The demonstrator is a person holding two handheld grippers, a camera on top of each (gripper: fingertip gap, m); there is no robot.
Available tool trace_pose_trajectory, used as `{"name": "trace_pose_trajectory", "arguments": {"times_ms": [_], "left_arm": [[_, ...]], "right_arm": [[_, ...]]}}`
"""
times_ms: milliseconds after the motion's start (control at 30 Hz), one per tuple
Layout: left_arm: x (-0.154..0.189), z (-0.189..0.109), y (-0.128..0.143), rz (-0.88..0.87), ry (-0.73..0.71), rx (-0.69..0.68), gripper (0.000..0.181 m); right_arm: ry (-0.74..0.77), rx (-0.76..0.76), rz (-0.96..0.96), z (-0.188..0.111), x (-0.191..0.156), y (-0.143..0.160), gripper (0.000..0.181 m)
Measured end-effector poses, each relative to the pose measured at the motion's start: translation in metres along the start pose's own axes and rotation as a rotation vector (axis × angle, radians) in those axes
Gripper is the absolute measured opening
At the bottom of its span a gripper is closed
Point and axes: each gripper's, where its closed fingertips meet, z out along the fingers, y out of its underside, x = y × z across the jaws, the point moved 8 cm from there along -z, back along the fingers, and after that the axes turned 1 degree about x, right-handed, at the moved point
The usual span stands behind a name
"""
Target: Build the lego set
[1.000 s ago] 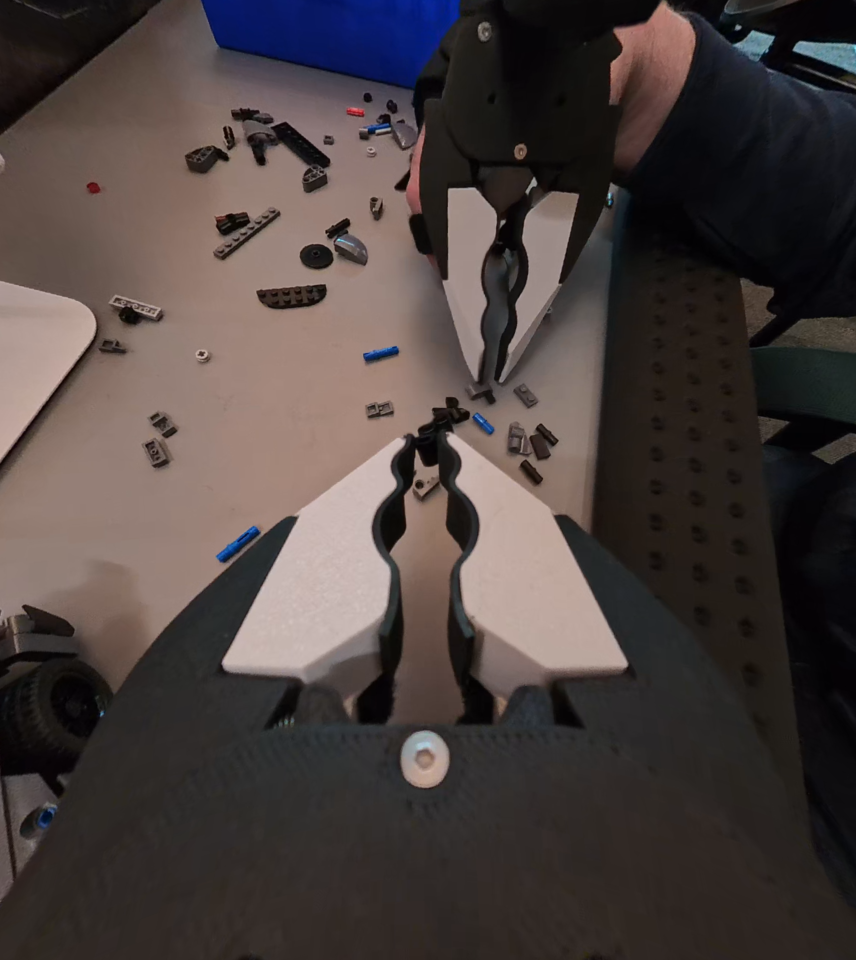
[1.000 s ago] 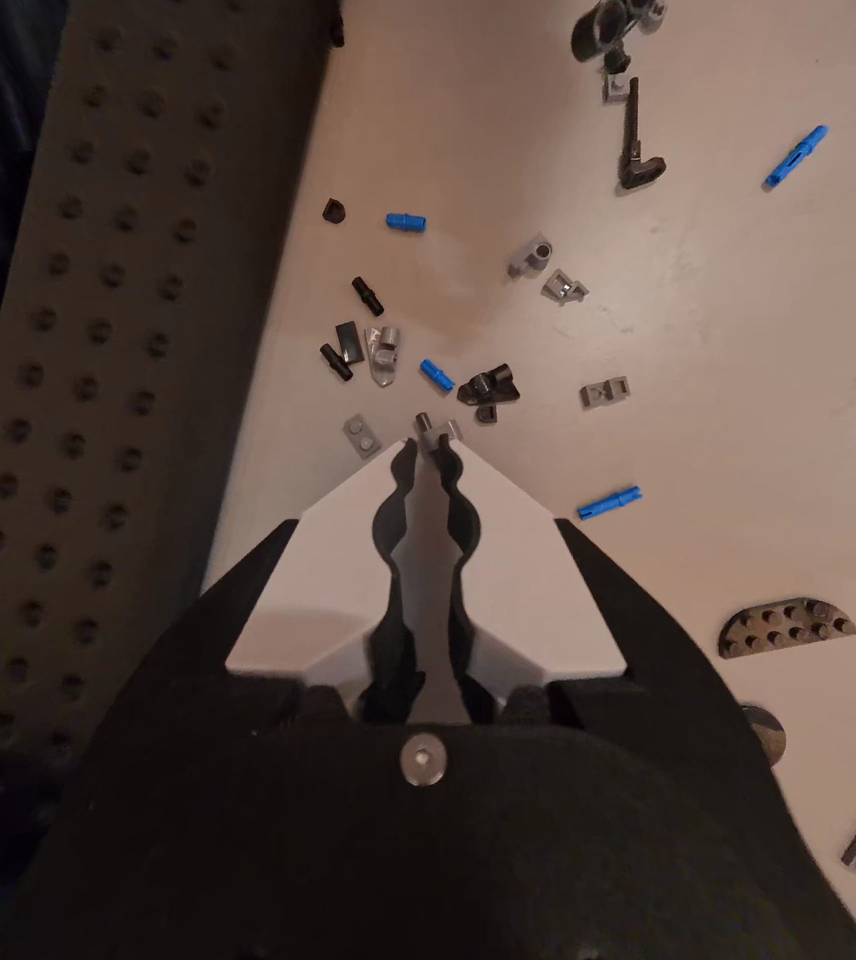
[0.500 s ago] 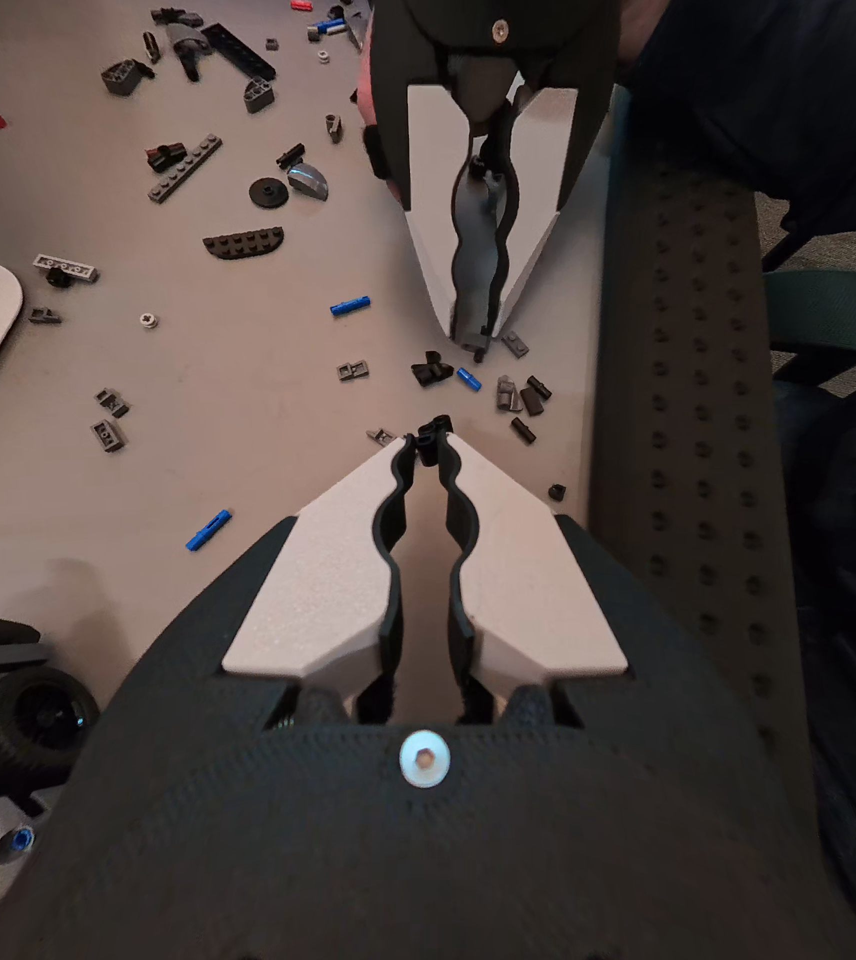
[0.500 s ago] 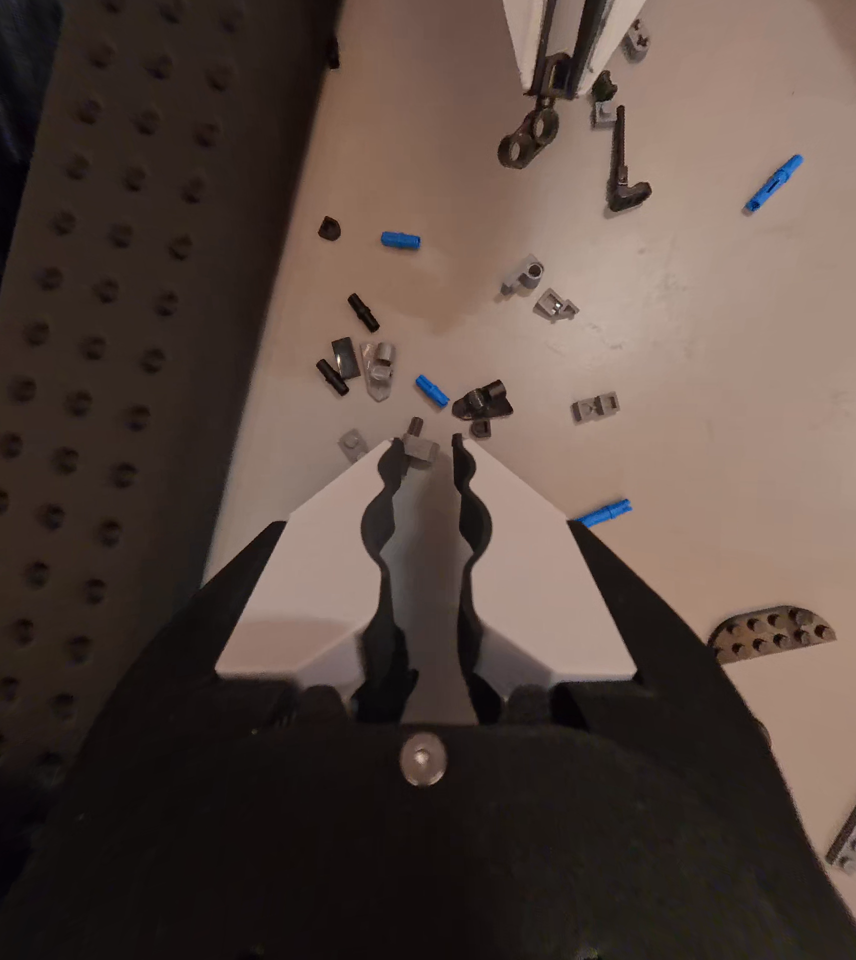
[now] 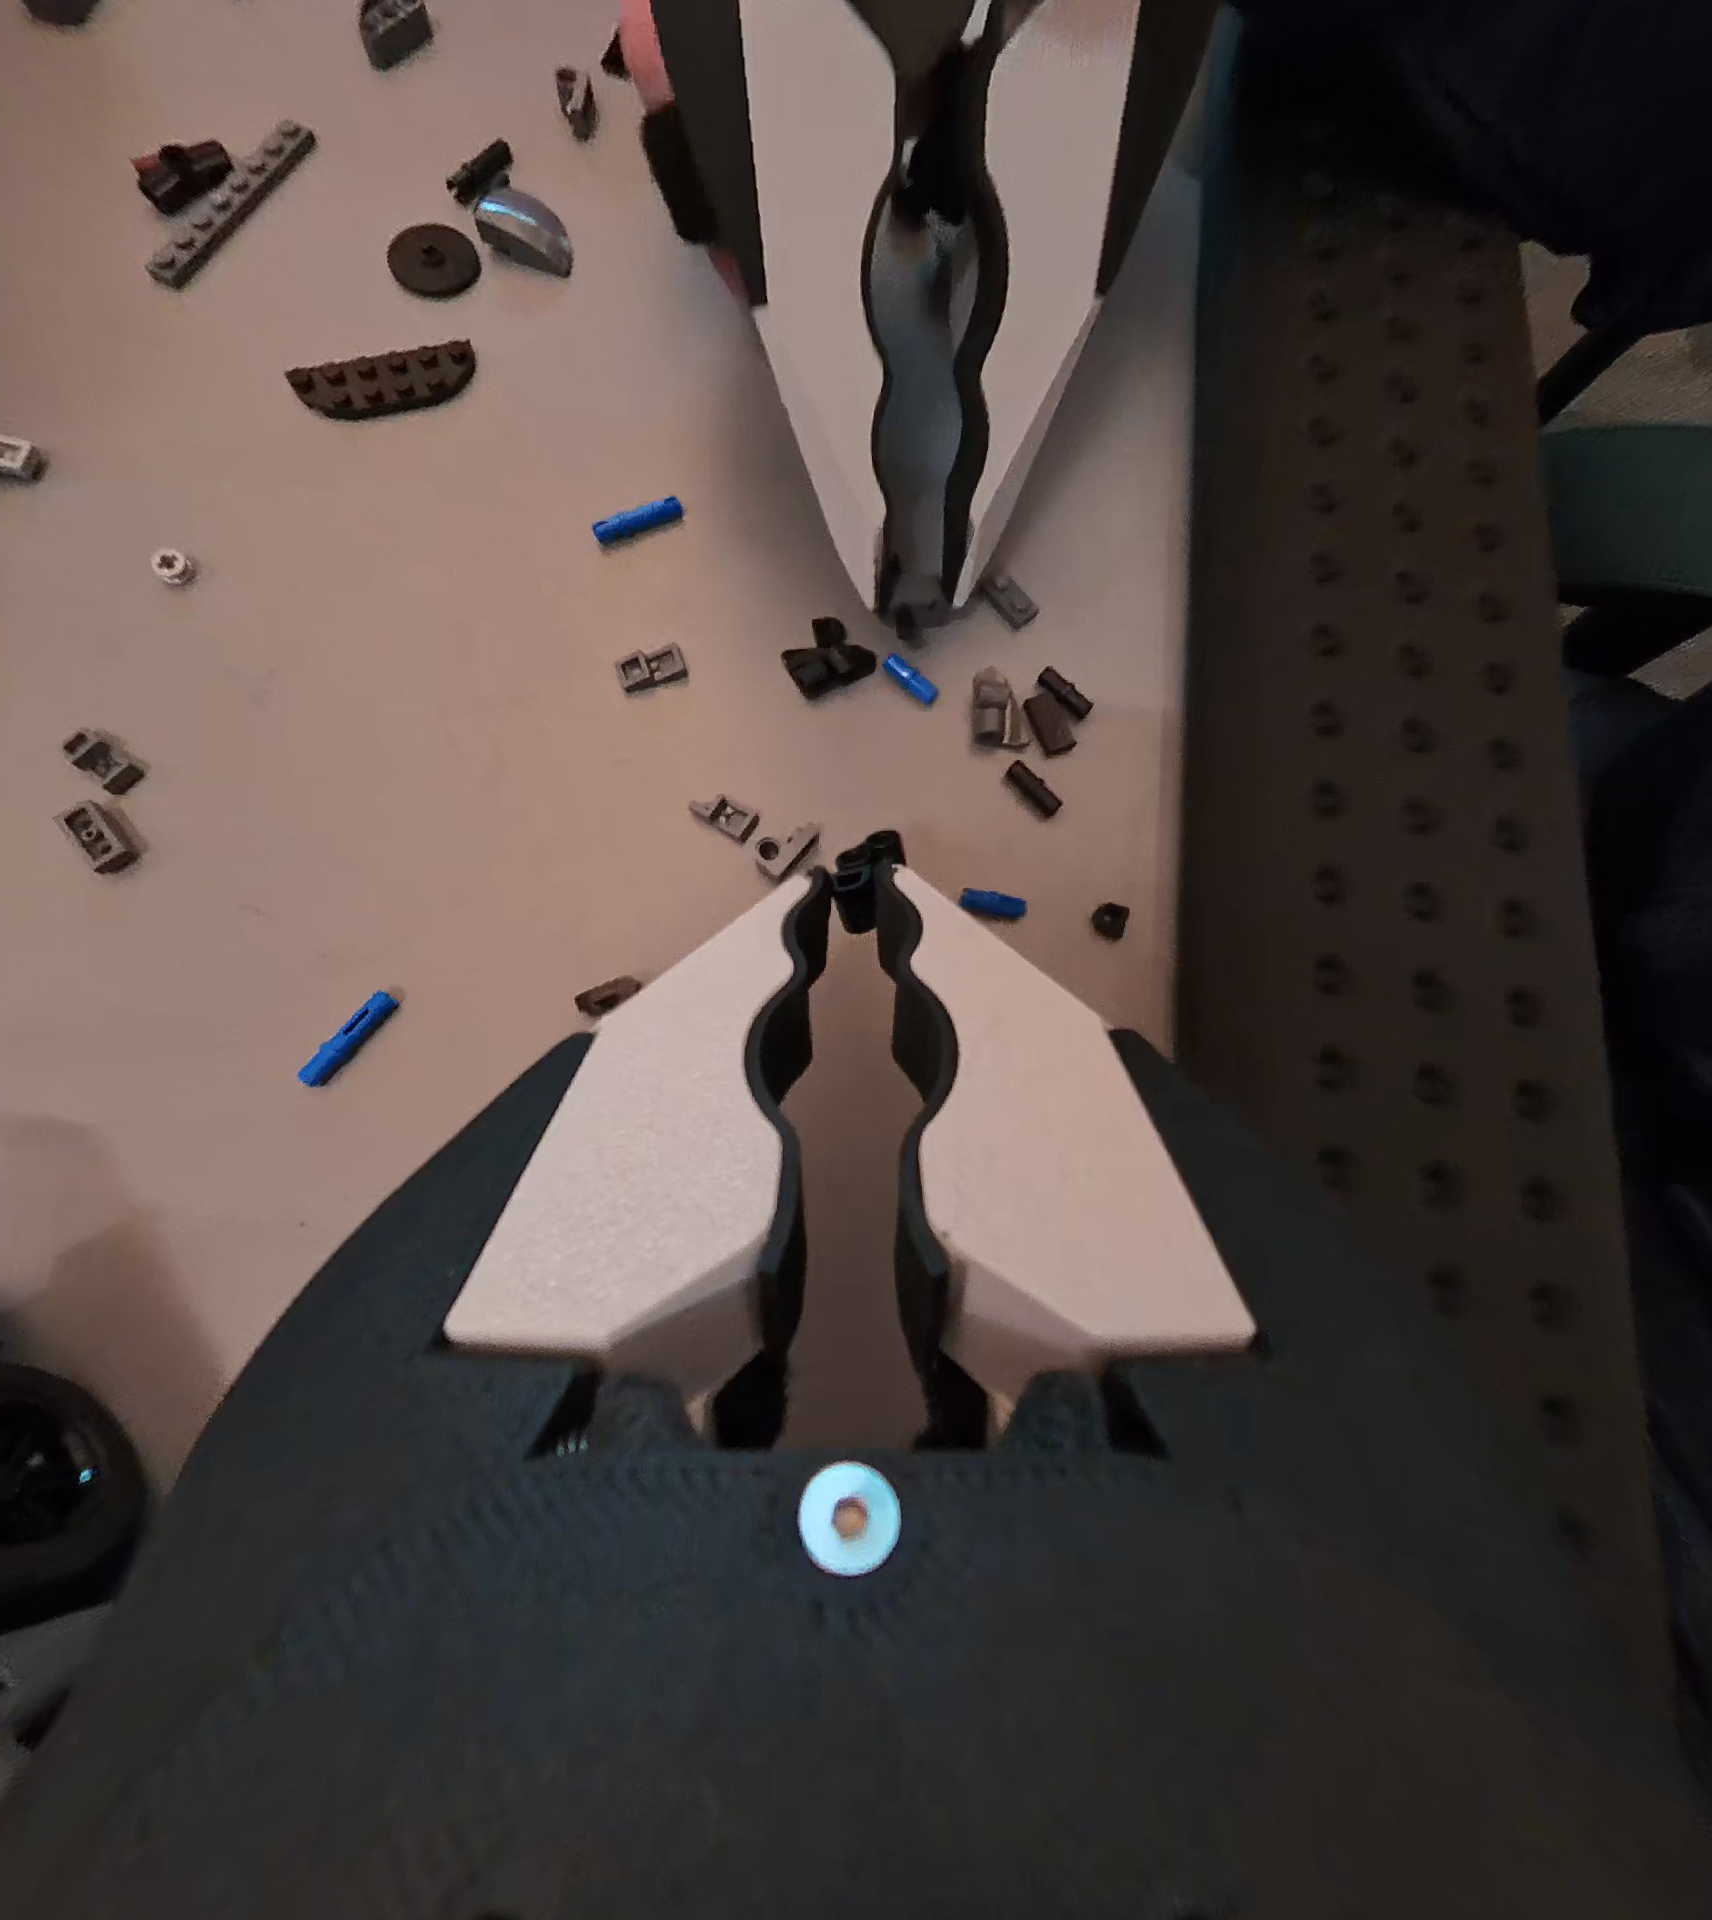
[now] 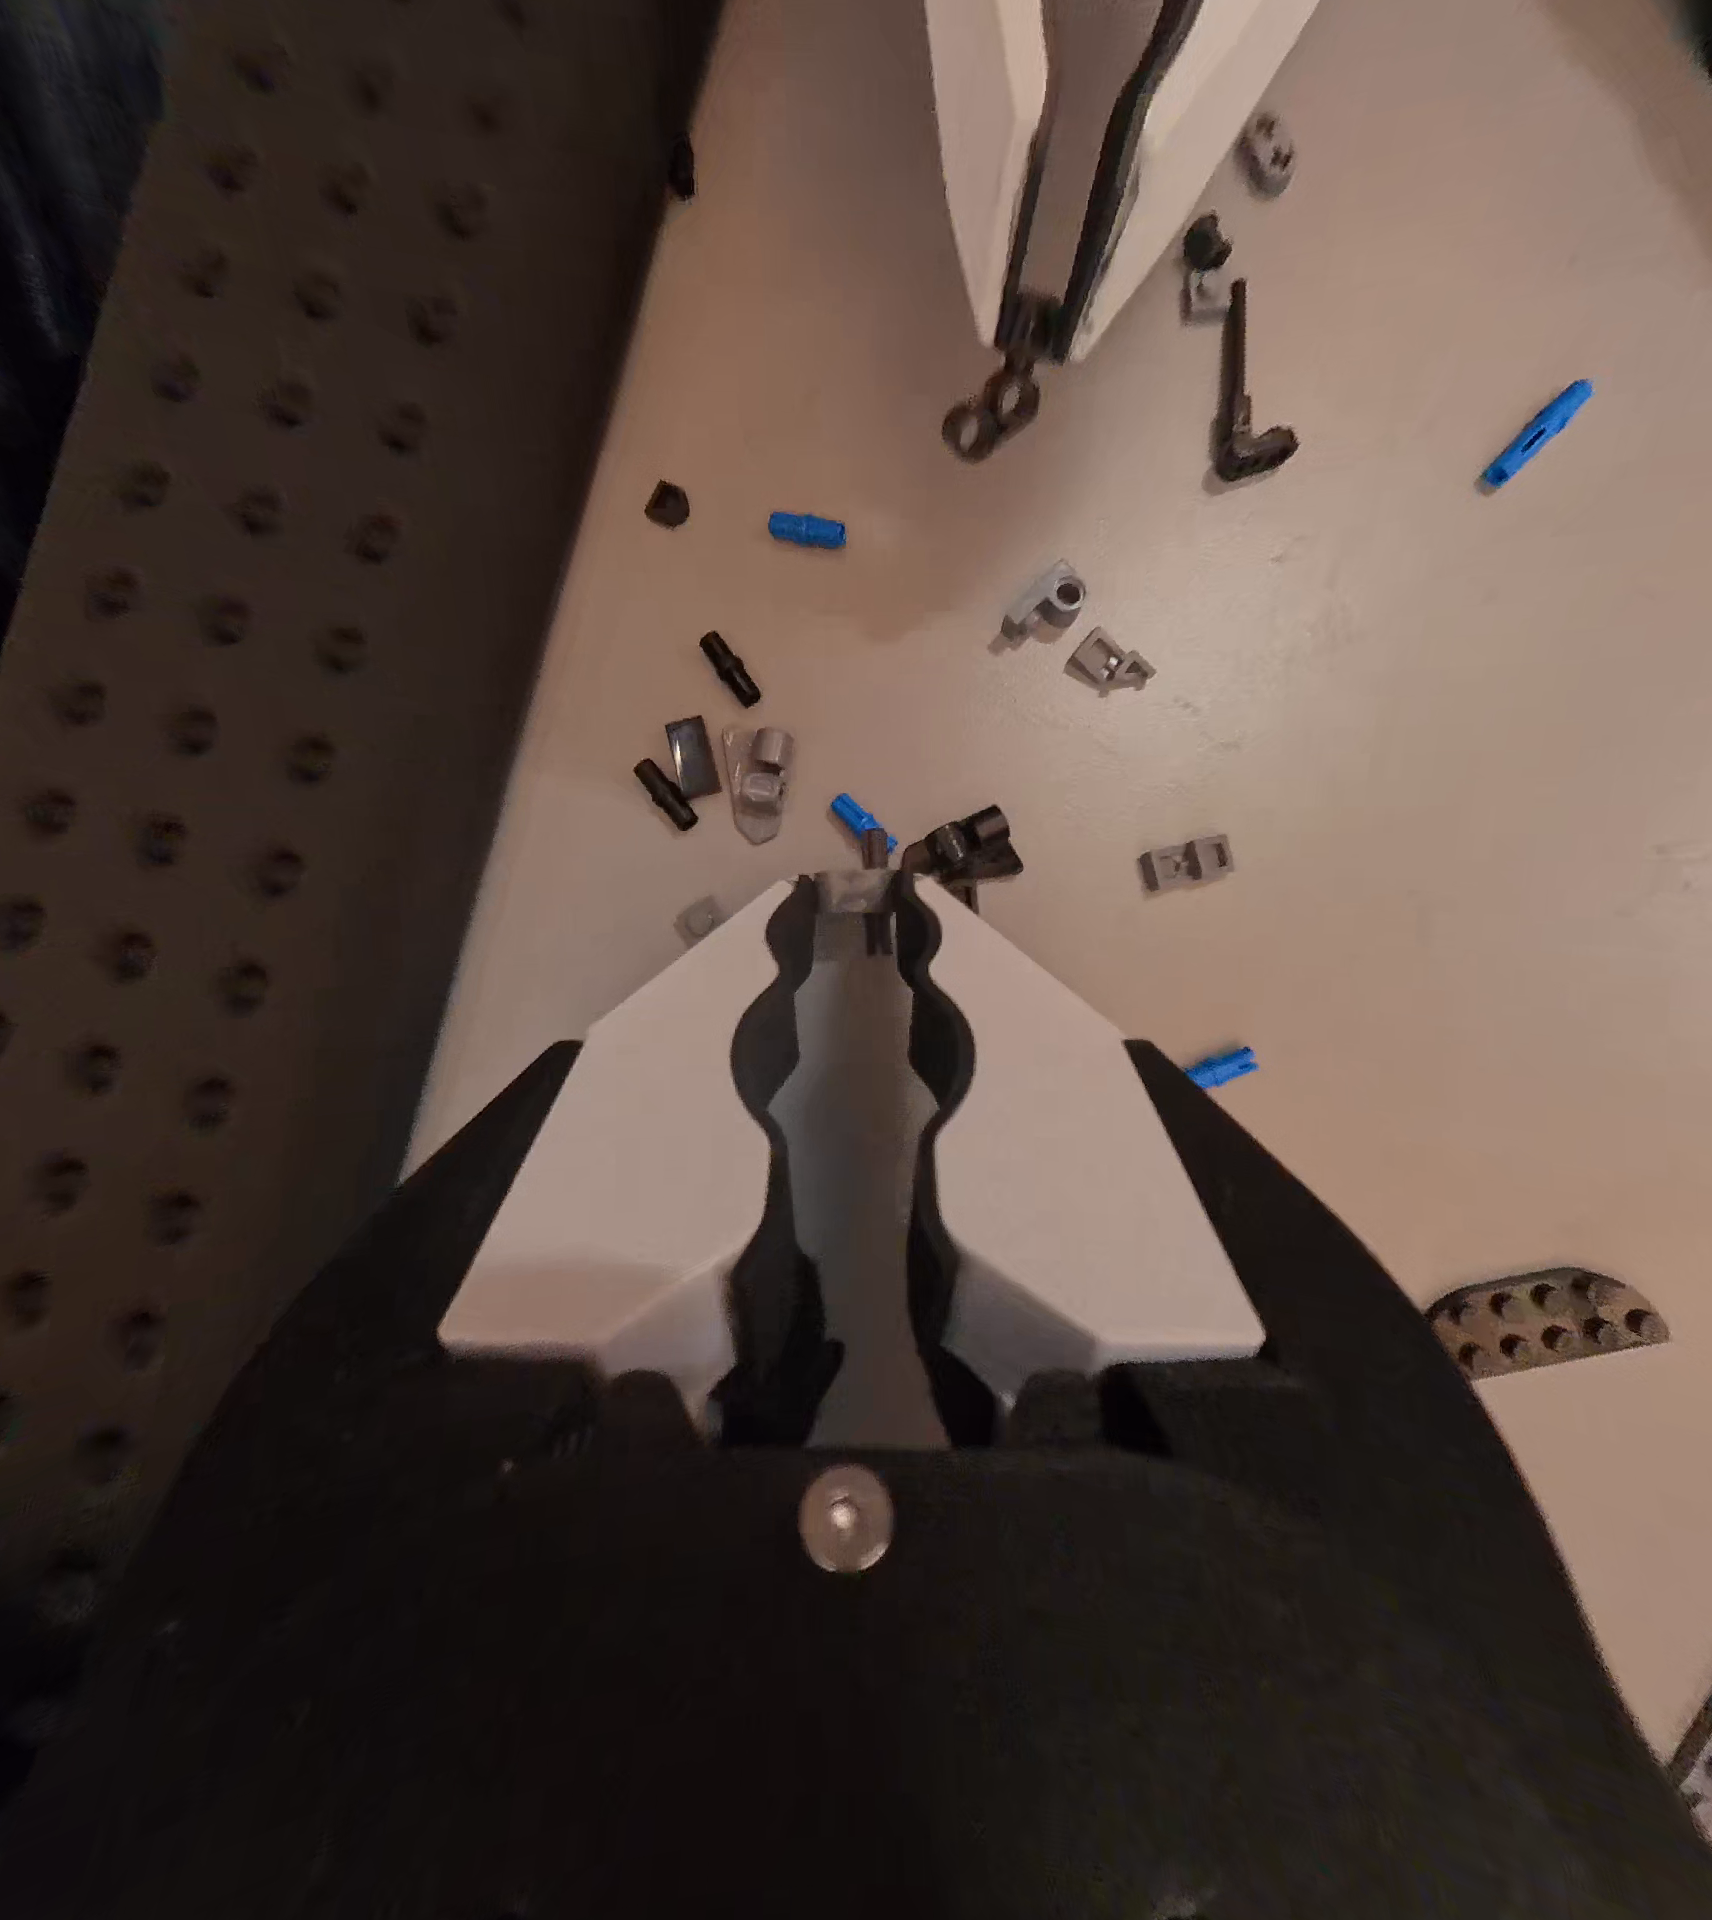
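My left gripper is shut on a small black two-ring connector, held just above the table. It also shows at the top of the right wrist view, the connector hanging from its tips. My right gripper is shut on a small grey piece with a dark pin, low over the table. In the left wrist view it points down opposite my left gripper, a short gap apart. Loose lego pieces lie between them.
A dark perforated strip runs along the table edge, also in the right wrist view. Scattered pieces: blue pins, a dark half-round plate, a long grey plate. A black wheel of the partly built model sits near left. Left tips to right tips: about 9 cm. My right gripper's tips are some 15 cm from the dark half-round plate. It turns up in the right wrist view as well.
My right gripper opened beside the grey piece, then closed on it. My left gripper, holding the black connector, has drawn nearer to the right gripper.
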Motion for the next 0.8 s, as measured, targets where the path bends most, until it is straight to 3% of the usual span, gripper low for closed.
{"name": "trace_pose_trajectory", "arguments": {"times_ms": [400, 600, 800], "left_arm": [[-0.002, 0.015, 0.028, 0.088, -0.013, -0.147, 0.007], [-0.001, 0.014, 0.028, 0.094, -0.004, -0.182, 0.018], [-0.004, 0.0, 0.009, 0.112, -0.088, -0.071, 0.025]], "right_arm": [[-0.006, 0.033, -0.002, -0.002, 0.0, -0.002, 0.013], [0.005, 0.072, -0.007, -0.006, 0.001, -0.005, 0.013], [-0.025, 0.276, 0.01, -0.019, 0.002, -0.02, 0.013]]}}
